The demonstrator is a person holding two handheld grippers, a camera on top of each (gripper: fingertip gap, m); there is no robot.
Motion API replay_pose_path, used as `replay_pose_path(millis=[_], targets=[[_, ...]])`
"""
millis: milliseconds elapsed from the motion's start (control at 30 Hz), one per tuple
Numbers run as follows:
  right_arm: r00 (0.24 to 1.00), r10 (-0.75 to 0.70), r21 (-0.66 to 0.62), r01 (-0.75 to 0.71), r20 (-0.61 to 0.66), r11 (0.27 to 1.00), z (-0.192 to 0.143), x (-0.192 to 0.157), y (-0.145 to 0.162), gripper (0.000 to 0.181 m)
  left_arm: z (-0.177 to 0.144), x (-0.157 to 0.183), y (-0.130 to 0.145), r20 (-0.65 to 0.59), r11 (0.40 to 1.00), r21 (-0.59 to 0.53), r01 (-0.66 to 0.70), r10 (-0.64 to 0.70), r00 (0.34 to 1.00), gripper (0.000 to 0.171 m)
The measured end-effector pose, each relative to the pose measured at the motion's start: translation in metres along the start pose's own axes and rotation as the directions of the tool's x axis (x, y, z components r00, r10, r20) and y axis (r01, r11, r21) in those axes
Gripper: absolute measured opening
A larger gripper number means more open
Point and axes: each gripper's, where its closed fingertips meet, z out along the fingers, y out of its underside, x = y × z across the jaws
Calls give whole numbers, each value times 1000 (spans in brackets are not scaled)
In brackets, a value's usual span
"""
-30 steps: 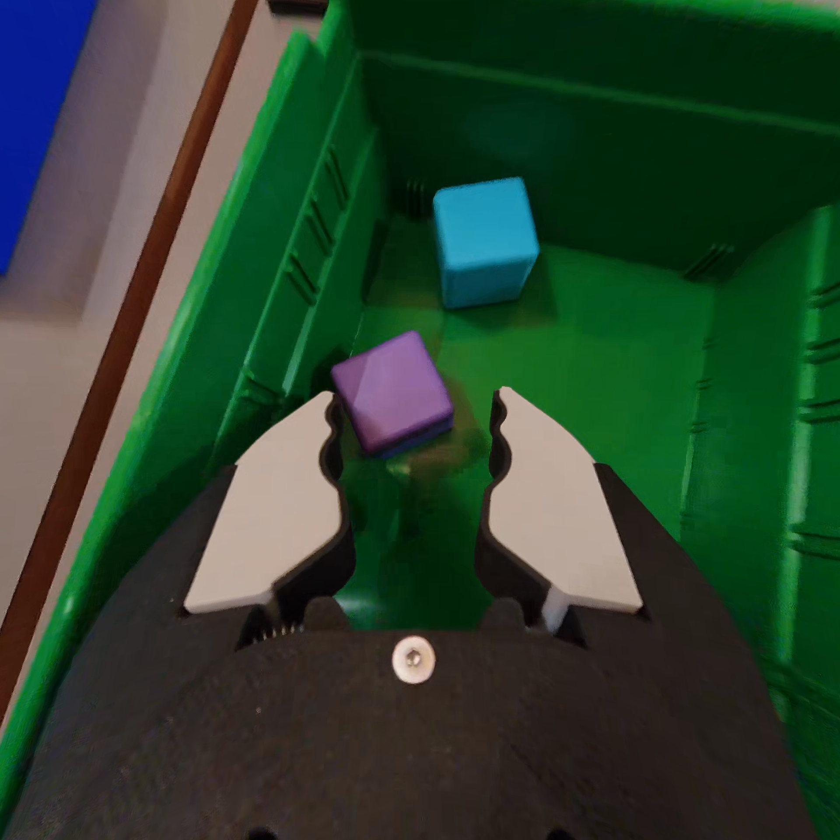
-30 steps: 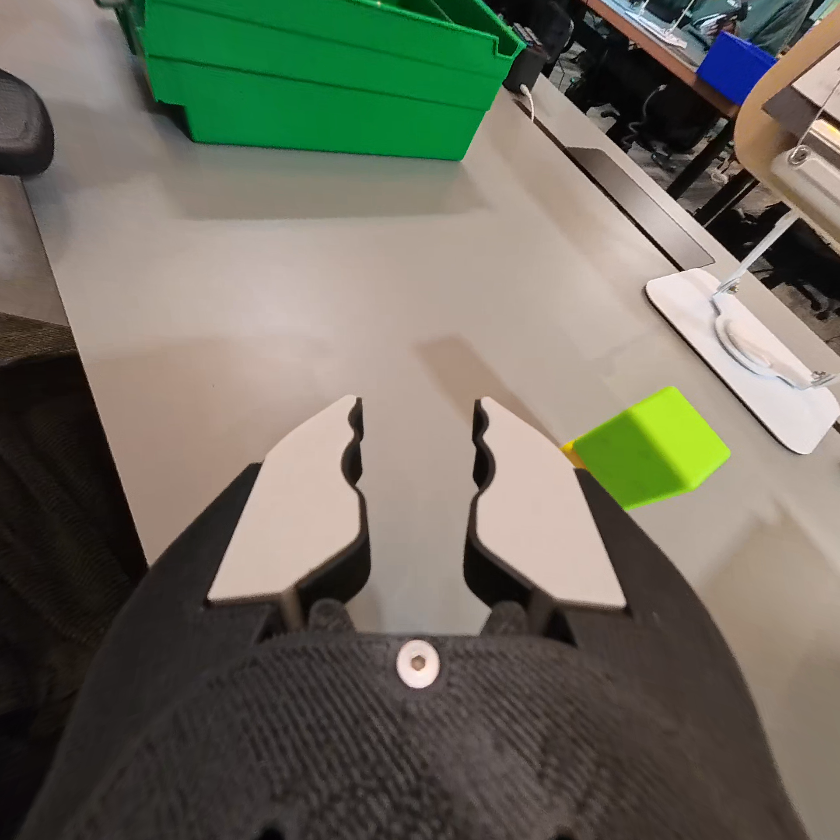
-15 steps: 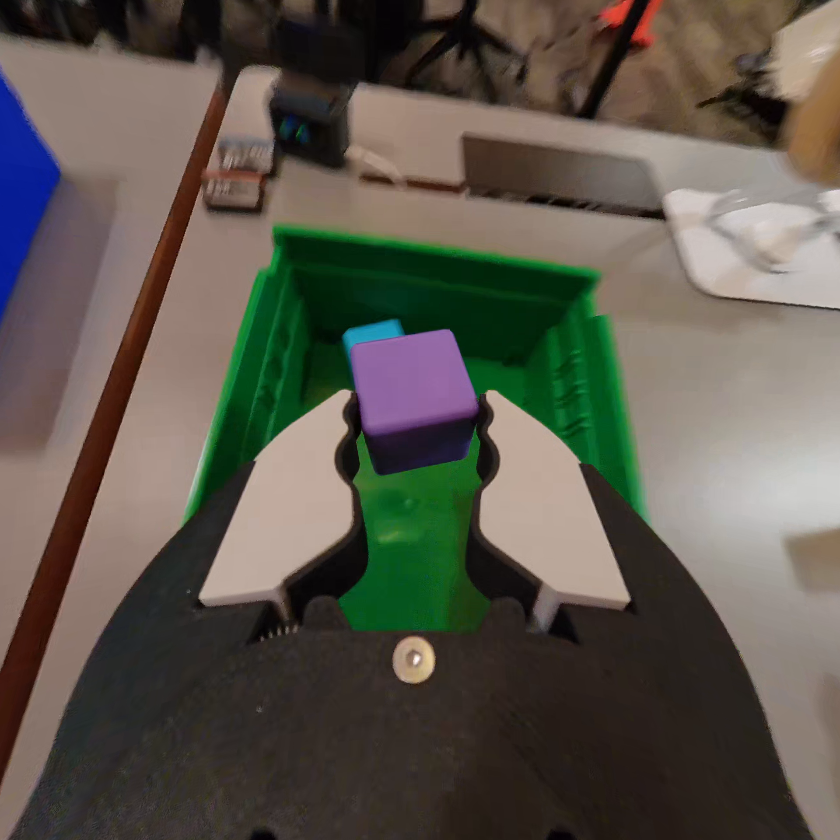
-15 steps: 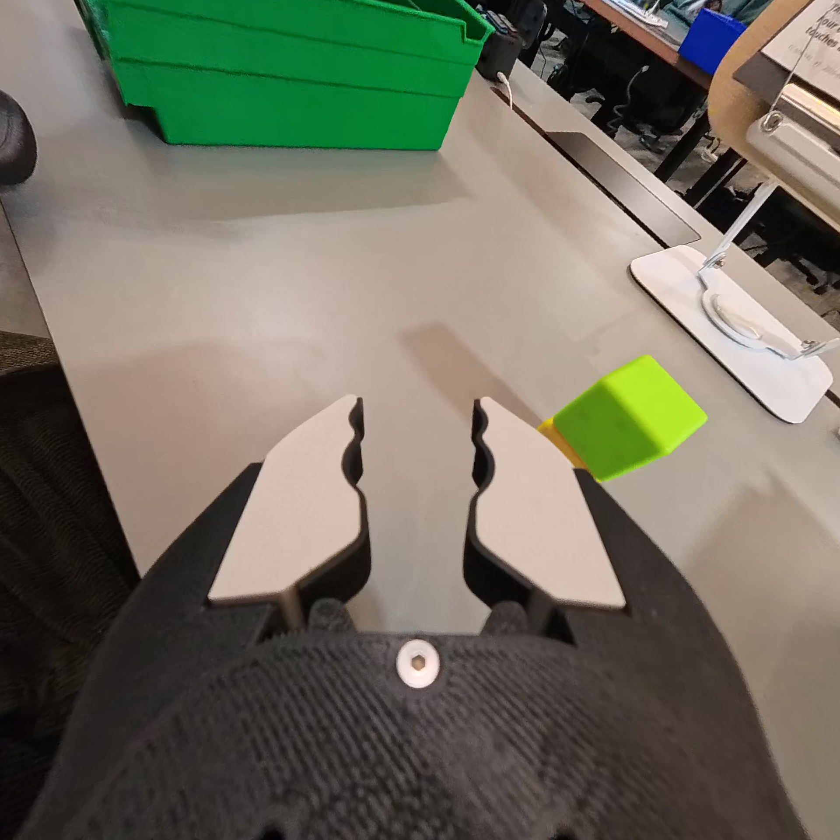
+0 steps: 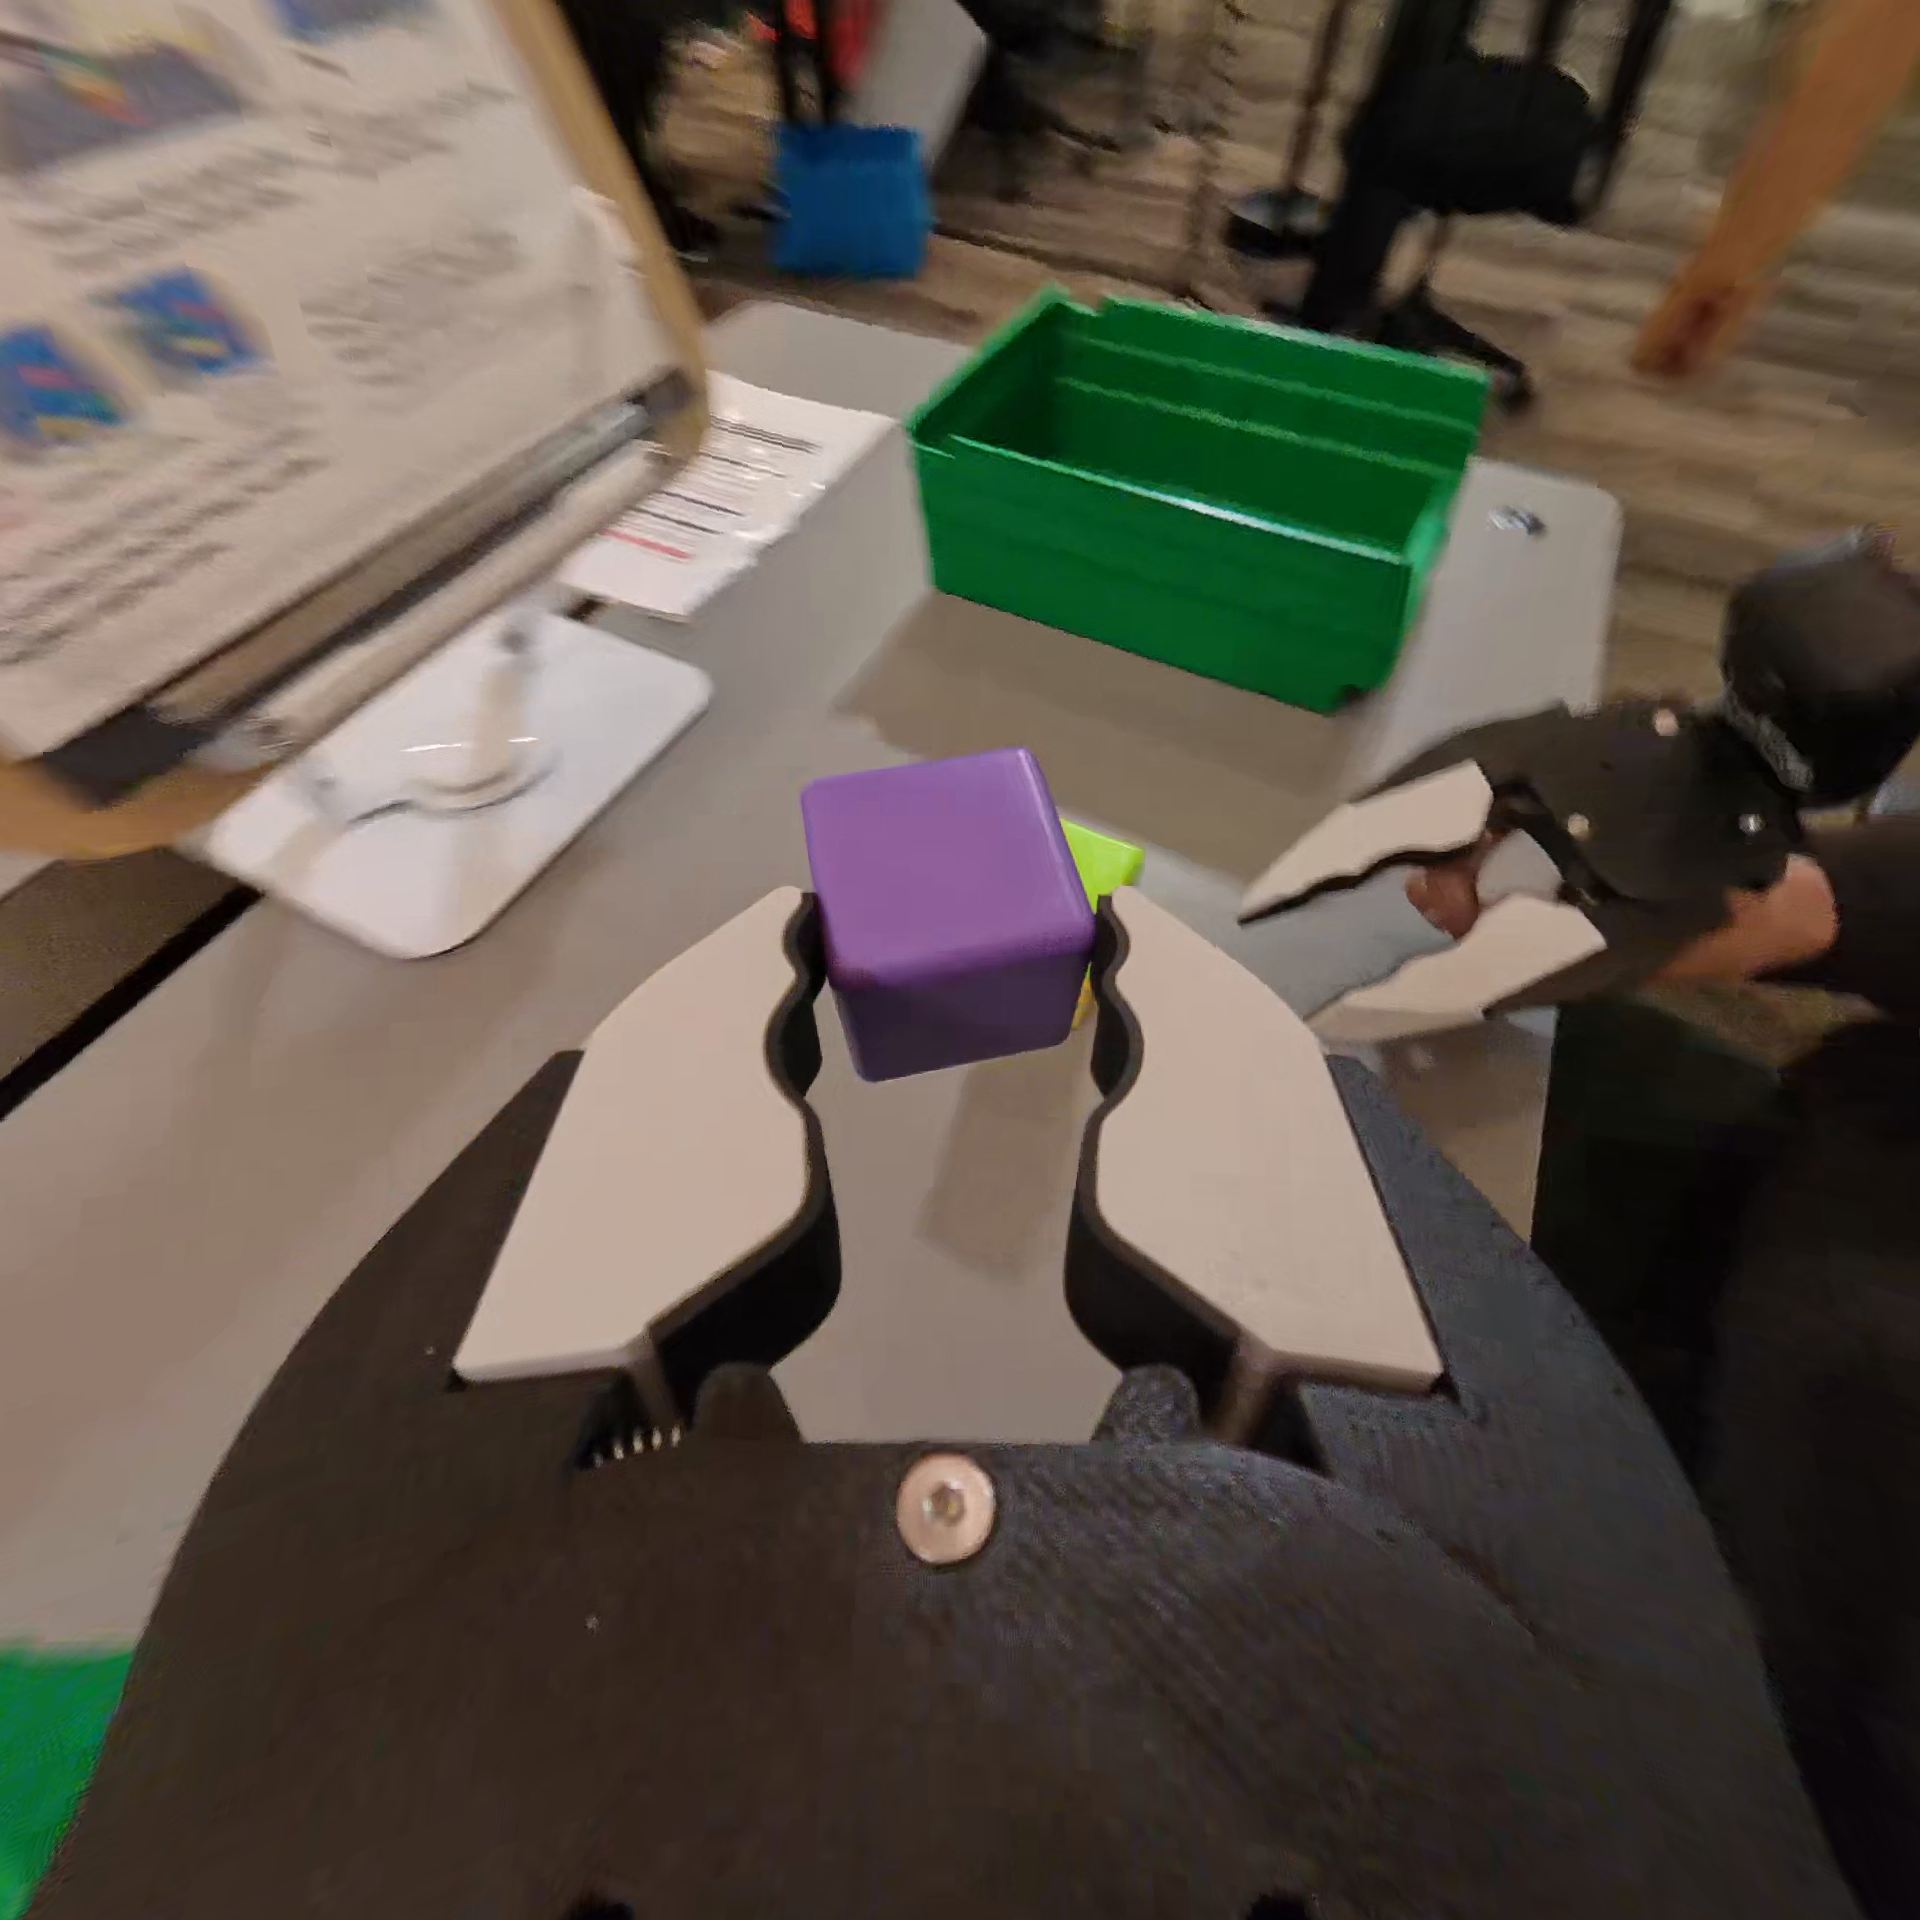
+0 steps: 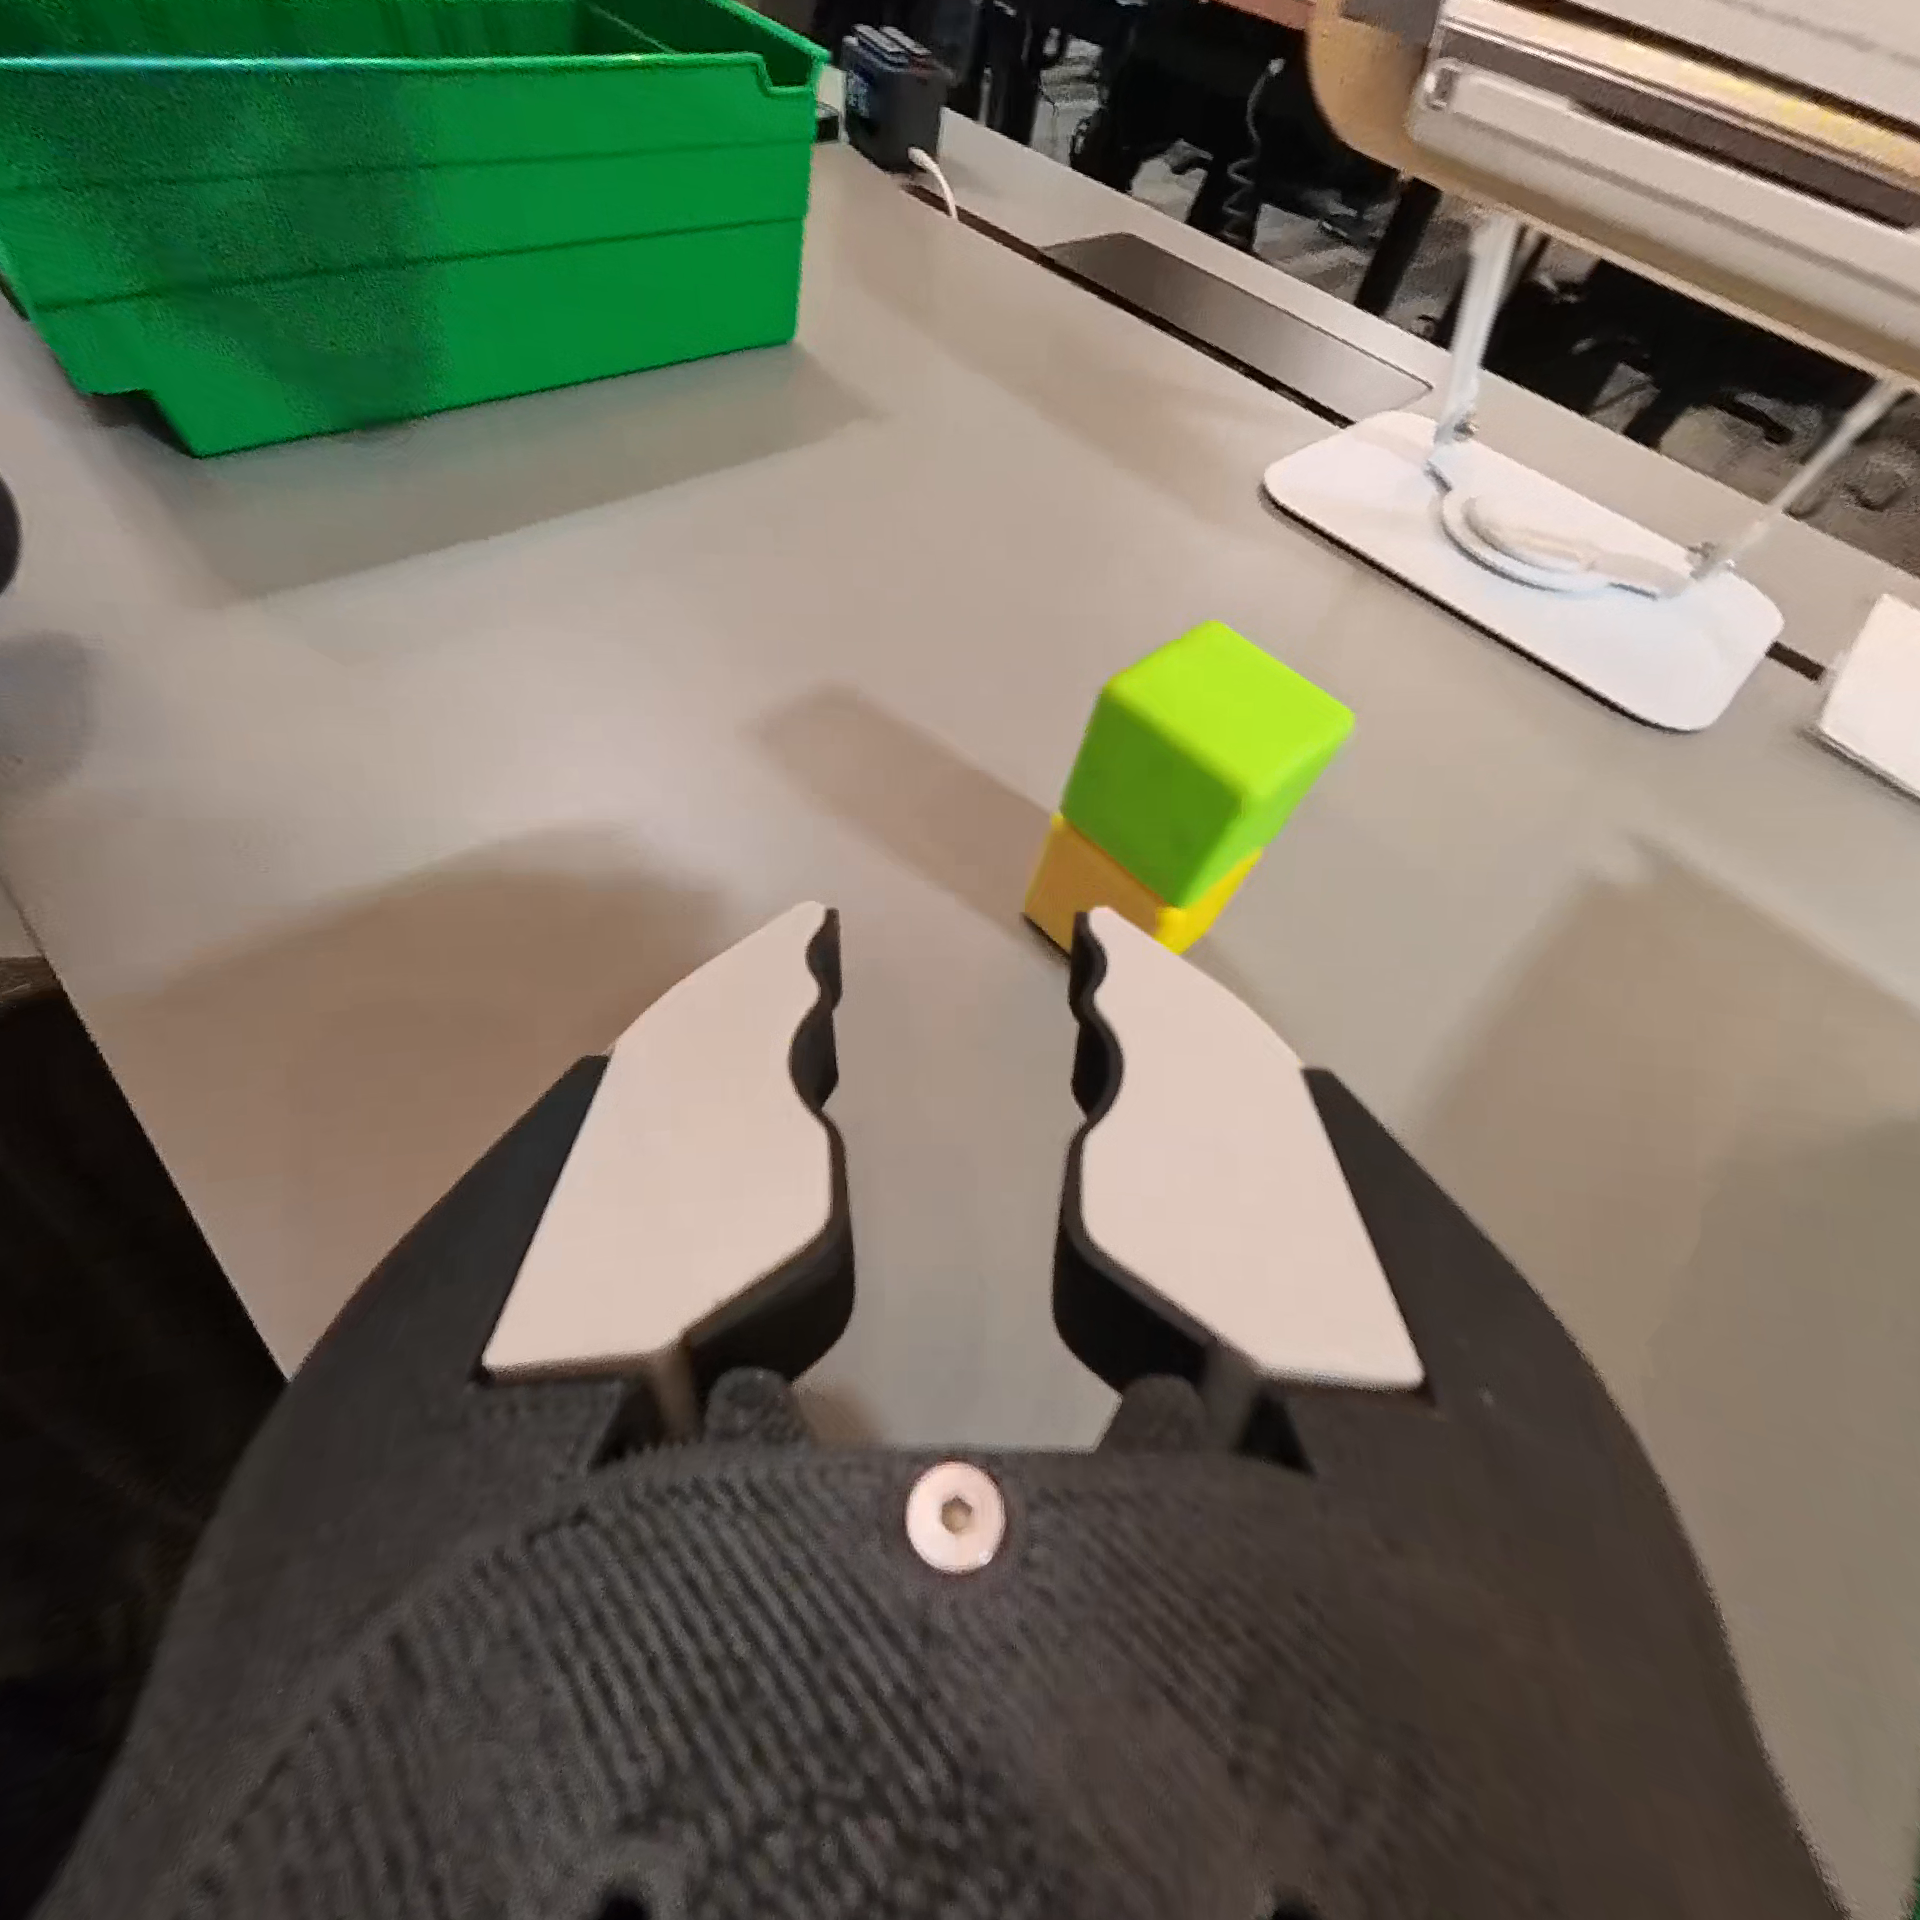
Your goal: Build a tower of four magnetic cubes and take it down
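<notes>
The grey bench (image 6: 623, 644) carries everything here, and the two-cube stack near its middle serves as the landmark. Largest on the bench is a green bin (image 5: 1184, 509), standing well beyond the stack in the left wrist view; in the right wrist view a green bin (image 6: 416, 208) sits far off to the stack's upper left, and whether it is the same bin I cannot tell. A white stand base (image 6: 1527, 561) lies beyond the stack to its right, bearing a tilted board with printed sheets (image 5: 260, 312). The left gripper (image 5: 951, 940) is clenched on a purple cube (image 5: 945, 904), held clear of the bench directly in front of the stack, so that only a sliver of the lime-green cube (image 5: 1101, 857) shows behind it. The right gripper (image 6: 951, 940) is released, its jaws apart with nothing between them, hovering just short of the stack; its right fingertip overlaps the stack's lower corner in the picture, though contact cannot be judged. The stack itself is a lime-green cube (image 6: 1195, 758) resting on a yellow cube (image 6: 1101, 883), turned slightly askew to it.
</notes>
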Motion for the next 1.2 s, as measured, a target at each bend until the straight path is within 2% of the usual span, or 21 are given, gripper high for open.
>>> replay_pose_path(millis=[167,267,400,500,600,867,1000,1200], targets=[[997,35,-19,-37,-67,999,-19,16,13,42,62,30,24,-178,984,-84,-158,141,974,50],[993,53,-32,-57,-102,998,-29,21,21,42,74,46,32,-340,975,-47,-218,189,921,50],[988,63,-52,-71,-144,996,-40,25,31,42,83,45,38,-436,968,-72,-242,188,880,50],[984,72,-63,-83,-161,995,-45,26,37,42,93,44,35,-450,959,-52,-280,228,863,50],[982,72,-77,-86,-173,993,-48,25,42,42,101,49,30,-495,970,-6,-242,207,844,50],[978,78,-87,-96,-192,992,-54,25,47,42,122,44,35,-507,970,14,-244,217,834,50],[979,83,-86,-101,-189,991,-54,24,48,42,124,44,28,-548,979,34,-200,186,815,50],[981,84,-90,-101,-175,991,-51,21,48,42,126,46,33,-562,968,20,-248,216,798,50]])
